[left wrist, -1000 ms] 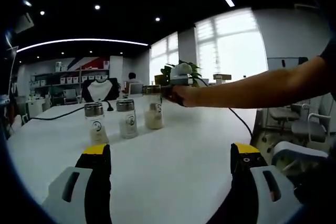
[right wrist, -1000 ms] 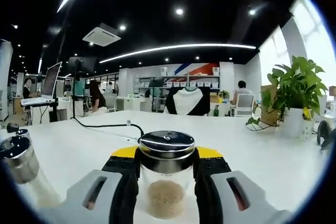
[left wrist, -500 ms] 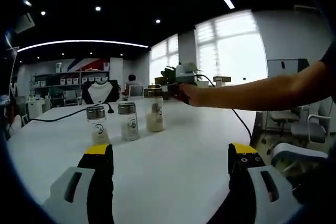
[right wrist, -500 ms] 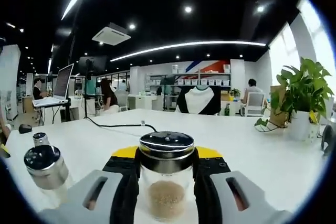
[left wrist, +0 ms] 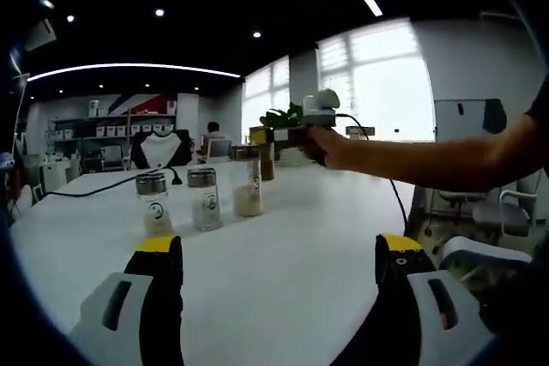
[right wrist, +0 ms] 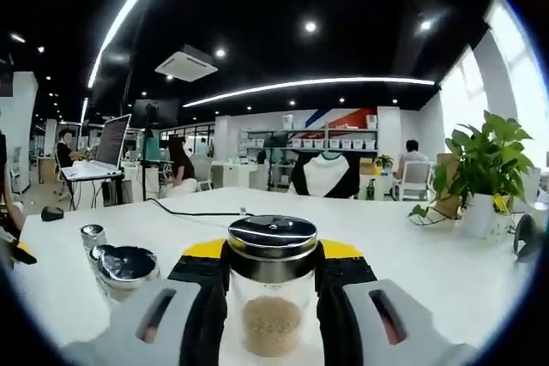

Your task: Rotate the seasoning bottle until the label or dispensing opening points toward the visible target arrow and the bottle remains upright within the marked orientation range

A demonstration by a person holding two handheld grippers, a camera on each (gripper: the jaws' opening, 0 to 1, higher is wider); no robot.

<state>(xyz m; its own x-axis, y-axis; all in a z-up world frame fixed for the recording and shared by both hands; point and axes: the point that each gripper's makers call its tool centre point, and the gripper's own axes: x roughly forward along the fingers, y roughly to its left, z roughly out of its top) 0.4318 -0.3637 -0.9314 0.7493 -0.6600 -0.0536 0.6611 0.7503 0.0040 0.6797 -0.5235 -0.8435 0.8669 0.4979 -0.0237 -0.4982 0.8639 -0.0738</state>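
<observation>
A clear seasoning bottle (right wrist: 271,297) with a chrome lid and beige grains stands upright between the jaws of my right gripper (right wrist: 273,255), which is shut on it. In the left gripper view this bottle (left wrist: 249,190) is the rightmost of a row of three on the white table (left wrist: 292,237). The right gripper (left wrist: 257,145) reaches it from the right at the end of a person's arm. I cannot tell whether the bottle's base touches the table. My left gripper (left wrist: 276,267) hovers open over the near table, well short of the bottles.
Two more chrome-lidded bottles (left wrist: 155,203) (left wrist: 204,199) stand left of the held one, close at the left (right wrist: 127,265) in the right gripper view. A potted plant (right wrist: 489,160) is at the far right. A black cable (right wrist: 184,209) crosses the table. Office chairs (left wrist: 480,212) stand beyond the right edge.
The right gripper has swung around the held bottle, so the two neighbouring bottles slid rightward into its view. In the left gripper view the hand moved up and right. The left gripper stayed put.
</observation>
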